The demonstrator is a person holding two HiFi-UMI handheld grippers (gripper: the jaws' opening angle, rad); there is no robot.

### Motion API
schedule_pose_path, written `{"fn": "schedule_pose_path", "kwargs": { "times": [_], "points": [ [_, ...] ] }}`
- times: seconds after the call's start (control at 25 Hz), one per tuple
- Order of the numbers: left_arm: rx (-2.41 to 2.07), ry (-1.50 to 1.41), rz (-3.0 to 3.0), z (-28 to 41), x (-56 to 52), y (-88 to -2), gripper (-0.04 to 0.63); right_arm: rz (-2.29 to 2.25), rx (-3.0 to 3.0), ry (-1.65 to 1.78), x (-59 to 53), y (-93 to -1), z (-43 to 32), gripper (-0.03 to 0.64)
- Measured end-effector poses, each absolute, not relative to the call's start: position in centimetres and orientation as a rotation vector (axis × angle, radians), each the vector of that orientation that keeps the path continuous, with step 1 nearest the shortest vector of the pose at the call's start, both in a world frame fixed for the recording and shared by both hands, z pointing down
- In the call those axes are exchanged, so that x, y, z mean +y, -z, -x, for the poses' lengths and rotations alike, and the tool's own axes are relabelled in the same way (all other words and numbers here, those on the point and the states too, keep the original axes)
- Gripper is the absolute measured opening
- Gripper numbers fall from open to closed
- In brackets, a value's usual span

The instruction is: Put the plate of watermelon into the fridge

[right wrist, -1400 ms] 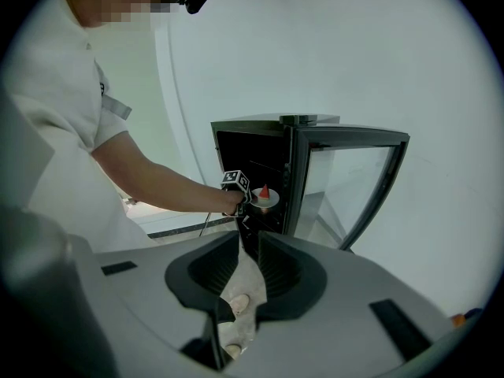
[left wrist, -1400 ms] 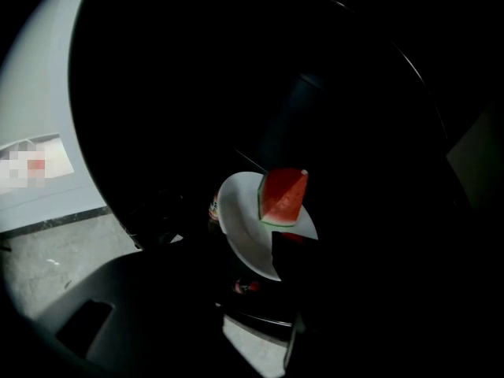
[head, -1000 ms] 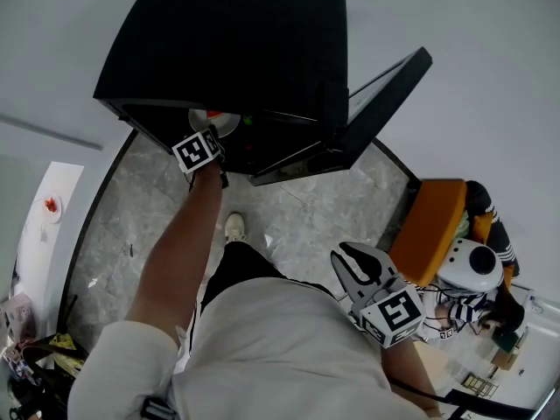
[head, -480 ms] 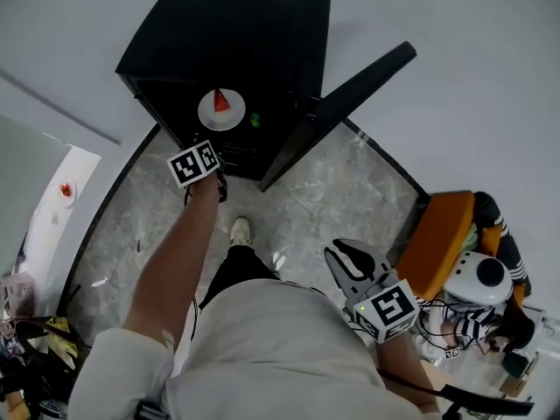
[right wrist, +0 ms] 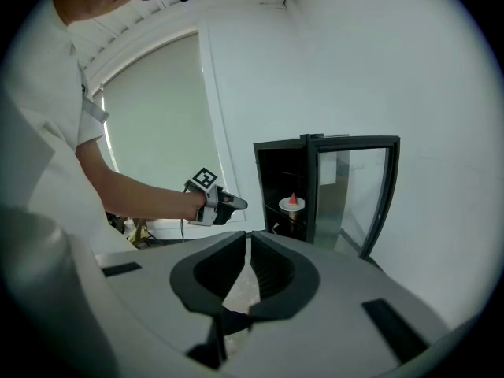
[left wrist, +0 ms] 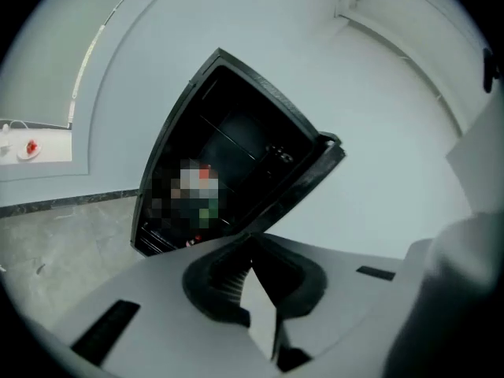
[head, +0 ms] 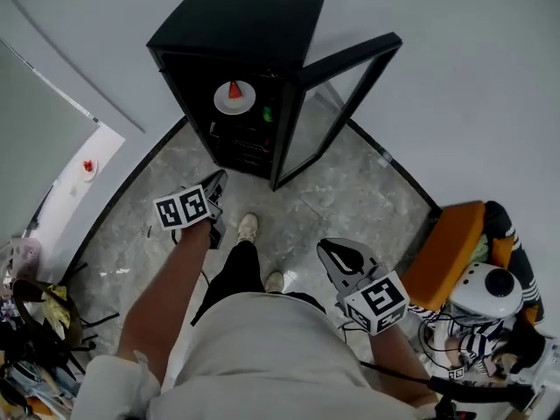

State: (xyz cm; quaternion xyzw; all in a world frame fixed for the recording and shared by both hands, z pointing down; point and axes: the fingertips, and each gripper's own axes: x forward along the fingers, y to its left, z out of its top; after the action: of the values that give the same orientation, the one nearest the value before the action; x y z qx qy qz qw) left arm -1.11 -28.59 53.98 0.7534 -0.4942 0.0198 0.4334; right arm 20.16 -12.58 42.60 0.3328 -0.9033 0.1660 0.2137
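The plate of watermelon (head: 234, 96) sits on a shelf in the fridge (head: 236, 24), with the door (head: 337, 103) open at right. The left hand-held gripper (head: 214, 189) and right hand-held gripper (head: 334, 252) are clenched on nothing (both well apart from the fridge). Push the door closed gently so the plate doesn't slide.

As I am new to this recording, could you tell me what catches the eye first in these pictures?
The black fridge stands out against the pale wall at the top of the head view, its glass door swung open. On a shelf inside sits the plate of watermelon, a red wedge on white. An orange seat glows at the lower right.
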Motion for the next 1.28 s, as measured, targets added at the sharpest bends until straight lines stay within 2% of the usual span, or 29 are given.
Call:
{"fn": "schedule_pose_path", "kwargs": {
  "times": [0.44,0.64,0.92,1.28],
  "points": [
    [-0.808,-0.255,-2.138,-5.1,-10.3,-47.4,0.012,-0.894,-2.561,-0.470,-6.6,-42.9,-18.2,0.020],
    [-0.614,-0.199,-2.165,-6.4,-4.5,-44.5,0.012,-0.860,-2.546,-0.429,-3.7,-42.9,-15.6,0.020],
    [-0.522,-0.190,-2.275,-0.7,1.2,-40.7,0.012,-0.855,-2.564,-0.442,-0.5,-42.3,-8.3,0.020],
    [-0.499,-0.170,-2.299,9.8,7.8,-40.1,0.012,-0.850,-2.546,-0.387,5.4,-41.1,2.7,0.015]
  ]
}}
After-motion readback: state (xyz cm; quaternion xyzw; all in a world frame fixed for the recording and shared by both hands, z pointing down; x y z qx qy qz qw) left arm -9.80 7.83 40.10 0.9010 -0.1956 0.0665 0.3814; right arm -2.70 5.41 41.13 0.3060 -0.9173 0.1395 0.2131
